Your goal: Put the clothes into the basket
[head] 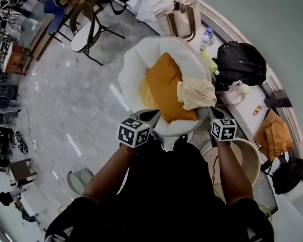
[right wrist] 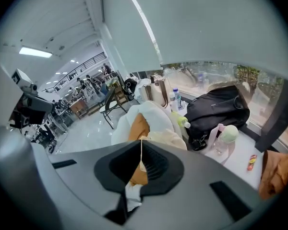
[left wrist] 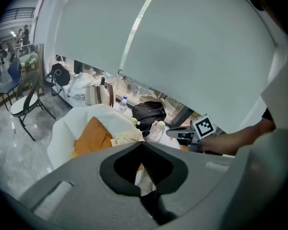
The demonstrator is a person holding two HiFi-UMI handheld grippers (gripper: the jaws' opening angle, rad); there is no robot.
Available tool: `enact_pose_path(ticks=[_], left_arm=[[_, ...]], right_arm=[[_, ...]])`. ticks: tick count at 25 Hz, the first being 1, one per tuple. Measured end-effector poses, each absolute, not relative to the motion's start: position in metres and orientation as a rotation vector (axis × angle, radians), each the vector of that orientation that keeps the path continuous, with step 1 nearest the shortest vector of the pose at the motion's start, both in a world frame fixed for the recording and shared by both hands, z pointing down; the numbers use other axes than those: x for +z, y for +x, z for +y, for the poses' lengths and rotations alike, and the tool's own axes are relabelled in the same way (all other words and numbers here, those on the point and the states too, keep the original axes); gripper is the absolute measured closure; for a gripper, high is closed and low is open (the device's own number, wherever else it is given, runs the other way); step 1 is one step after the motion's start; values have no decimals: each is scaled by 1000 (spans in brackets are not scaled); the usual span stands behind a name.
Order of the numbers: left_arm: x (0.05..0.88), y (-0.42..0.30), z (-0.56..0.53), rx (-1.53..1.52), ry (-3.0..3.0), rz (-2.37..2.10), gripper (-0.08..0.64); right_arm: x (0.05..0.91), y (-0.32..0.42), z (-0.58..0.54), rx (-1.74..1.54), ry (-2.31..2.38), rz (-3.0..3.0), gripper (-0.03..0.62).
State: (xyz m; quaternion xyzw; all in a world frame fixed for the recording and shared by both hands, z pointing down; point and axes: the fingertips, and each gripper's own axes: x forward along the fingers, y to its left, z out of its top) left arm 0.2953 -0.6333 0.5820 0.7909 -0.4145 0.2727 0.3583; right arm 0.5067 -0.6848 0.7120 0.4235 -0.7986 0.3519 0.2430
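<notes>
A white basket stands on the floor just ahead of me. An orange cloth lies in it, and a cream cloth drapes over its right rim. My right gripper is at that rim with its jaws together, and a thin strip of the cream cloth is pinched between them. My left gripper hovers at the basket's near rim. In the left gripper view its tips meet with nothing visibly held. The orange cloth and the right gripper show beyond them.
A black backpack, a water bottle and a tan bag sit along the window ledge behind the basket. A chair stands at the far left. A round beige tub and another orange cloth are at my right.
</notes>
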Motion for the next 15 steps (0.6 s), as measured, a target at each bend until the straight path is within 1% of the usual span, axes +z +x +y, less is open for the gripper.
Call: enact_pose_path(ticks=[8, 10, 11, 12, 15], left_arm=[[609, 295, -645, 748, 2025, -1044, 558], [619, 295, -651, 753, 2021, -1040, 558], [623, 295, -653, 753, 2016, -1039, 559], [628, 296, -655, 751, 2011, -1037, 560], [641, 295, -660, 754, 2001, -1034, 560]], right_arm=[[760, 481, -716, 777, 1063, -2135, 569], [778, 479, -725, 715, 1027, -2096, 545], [788, 479, -729, 685, 1005, -2074, 513], [798, 478, -732, 662, 987, -2055, 500], [824, 475, -746, 632, 955, -2017, 485]])
